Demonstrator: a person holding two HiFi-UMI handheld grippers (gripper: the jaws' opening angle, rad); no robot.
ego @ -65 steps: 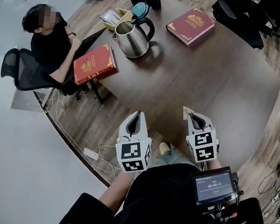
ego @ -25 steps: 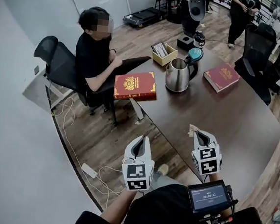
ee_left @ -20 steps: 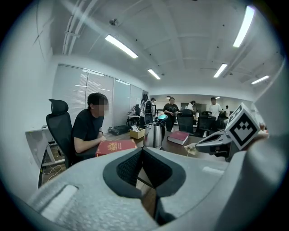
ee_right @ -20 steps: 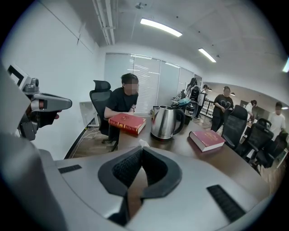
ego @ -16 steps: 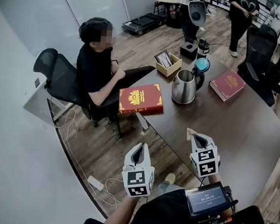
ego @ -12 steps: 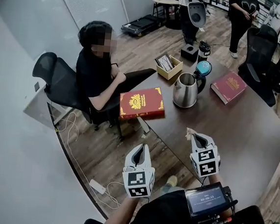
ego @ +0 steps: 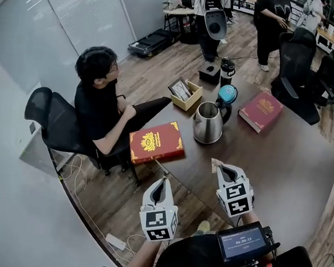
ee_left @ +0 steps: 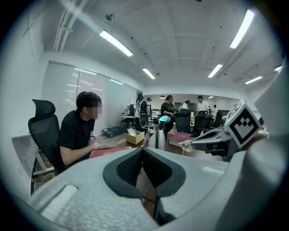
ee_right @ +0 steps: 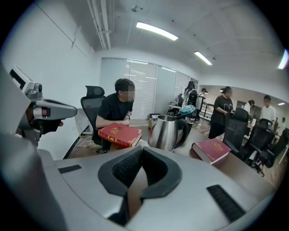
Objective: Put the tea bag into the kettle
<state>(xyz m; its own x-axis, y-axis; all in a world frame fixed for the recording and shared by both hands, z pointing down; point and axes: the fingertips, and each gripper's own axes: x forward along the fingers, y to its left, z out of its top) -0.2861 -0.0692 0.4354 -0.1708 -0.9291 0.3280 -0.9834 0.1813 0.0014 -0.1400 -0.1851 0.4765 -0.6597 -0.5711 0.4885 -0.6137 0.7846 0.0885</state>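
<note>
A steel kettle stands on the brown table with its teal lid flipped open. My right gripper hovers over the near table edge, short of the kettle, shut on a small pale tea bag that pokes out past its tips. In the right gripper view the kettle is straight ahead of the shut jaws. My left gripper hangs off the table's left side over the floor, shut, holding nothing. The left gripper view shows the tea bag in front of the kettle.
A red book lies left of the kettle and another red book to its right. Behind the kettle sits a yellow box. A seated person leans at the table's left edge. Office chairs and standing people fill the far side.
Both grippers have moved nearer to the kettle and the head view has swung. The tea bag stays pinched in the right gripper. The left gripper stays shut.
</note>
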